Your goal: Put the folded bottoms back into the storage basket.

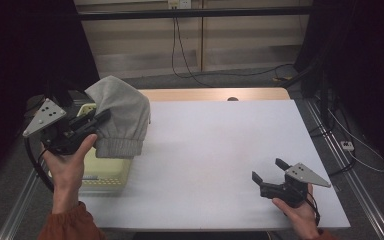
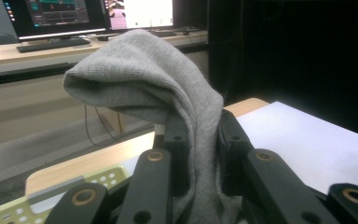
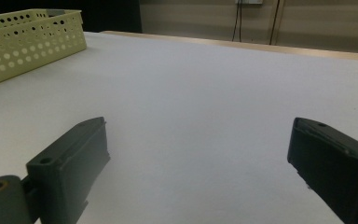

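Worktop (image 1: pixel 220 150), a broad white-covered surface with a bare wood strip along its far edge, carries a pale yellow perforated plastic basket (image 1: pixel 105 172) at its left edge. Above that basket hangs the grey ribbed-cuff fabric garment (image 1: pixel 120 117), long axis roughly vertical, cuff end down, bunched top pointing up. The left claw (image 2: pixel 200 140) is clamped on its gathered middle. The right claw (image 3: pixel 196 163) rests low over the worktop's near right, jaws wide apart, holding nothing.

Grey ribbed garment (image 1: pixel 120 112), pale-yellow perforated basket (image 1: pixel 105 172), white table (image 1: pixel 215 150)
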